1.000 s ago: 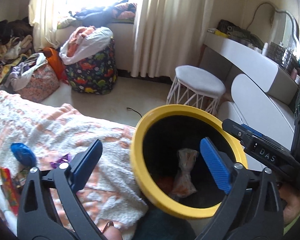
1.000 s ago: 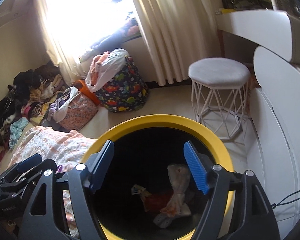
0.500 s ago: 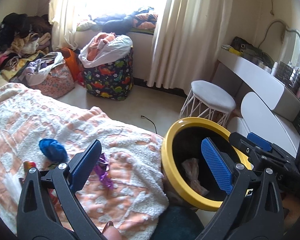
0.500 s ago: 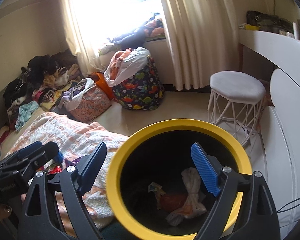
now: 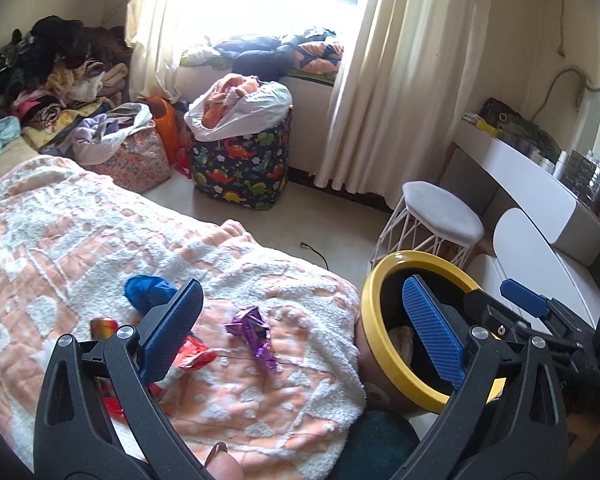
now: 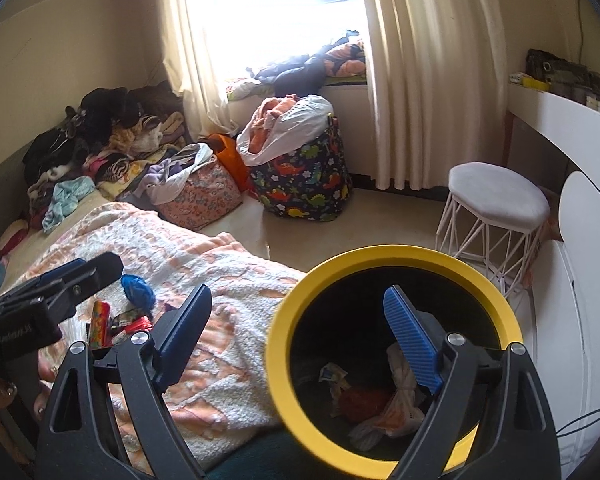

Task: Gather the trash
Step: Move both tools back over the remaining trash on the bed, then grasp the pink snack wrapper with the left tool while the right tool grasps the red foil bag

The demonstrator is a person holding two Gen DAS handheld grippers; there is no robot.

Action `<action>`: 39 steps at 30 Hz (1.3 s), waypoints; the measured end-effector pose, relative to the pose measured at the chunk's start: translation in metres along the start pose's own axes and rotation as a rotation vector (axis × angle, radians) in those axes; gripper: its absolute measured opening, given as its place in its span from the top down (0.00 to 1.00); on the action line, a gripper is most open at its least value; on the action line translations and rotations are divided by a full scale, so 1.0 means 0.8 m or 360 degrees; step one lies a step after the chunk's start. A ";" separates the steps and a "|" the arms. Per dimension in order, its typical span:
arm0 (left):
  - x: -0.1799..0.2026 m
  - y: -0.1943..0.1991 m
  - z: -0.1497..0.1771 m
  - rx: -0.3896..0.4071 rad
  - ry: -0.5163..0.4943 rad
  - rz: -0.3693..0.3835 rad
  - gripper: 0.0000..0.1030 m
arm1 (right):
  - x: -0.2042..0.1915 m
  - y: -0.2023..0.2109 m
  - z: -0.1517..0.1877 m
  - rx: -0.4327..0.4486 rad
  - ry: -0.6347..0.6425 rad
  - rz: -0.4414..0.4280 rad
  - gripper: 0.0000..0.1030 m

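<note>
Both tools spread, empty: left tool point(image 5: 300, 336), right tool point(image 6: 300, 340); crumpled purple foil wrapper point(image 5: 254, 330) on the bed blanket just left of yellow-rimmed black bin point(image 6: 392, 356); pinch centrally, lift clear before dropping in

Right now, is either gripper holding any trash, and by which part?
Nothing is held. The left gripper and right gripper both stand with jaws open and empty; the right's have just been opening.
</note>
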State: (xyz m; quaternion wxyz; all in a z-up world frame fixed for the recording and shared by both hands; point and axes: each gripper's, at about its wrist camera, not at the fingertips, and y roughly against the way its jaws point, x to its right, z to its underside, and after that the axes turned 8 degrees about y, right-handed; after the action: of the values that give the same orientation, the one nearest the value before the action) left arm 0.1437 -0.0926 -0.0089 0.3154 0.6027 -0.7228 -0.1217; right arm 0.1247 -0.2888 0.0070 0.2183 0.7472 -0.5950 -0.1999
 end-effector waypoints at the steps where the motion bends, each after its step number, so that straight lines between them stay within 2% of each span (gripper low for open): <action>1: -0.003 0.002 -0.001 0.0008 0.0006 -0.0003 0.11 | -0.004 0.000 -0.001 -0.0002 0.0011 -0.0006 0.17; 18: -0.070 0.040 -0.012 0.0094 0.0135 -0.0083 0.11 | -0.064 -0.009 -0.004 -0.0036 0.0168 -0.0099 0.17; 39: -0.205 0.088 -0.006 0.0174 0.0388 -0.0316 0.11 | -0.167 -0.056 0.021 -0.0202 0.0350 -0.0326 0.17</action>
State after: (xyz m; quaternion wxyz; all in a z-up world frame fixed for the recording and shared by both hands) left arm 0.1027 0.0807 -0.0166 0.3538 0.6978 -0.6216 -0.0387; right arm 0.1228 -0.1513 -0.0268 0.3074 0.8060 -0.4745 -0.1753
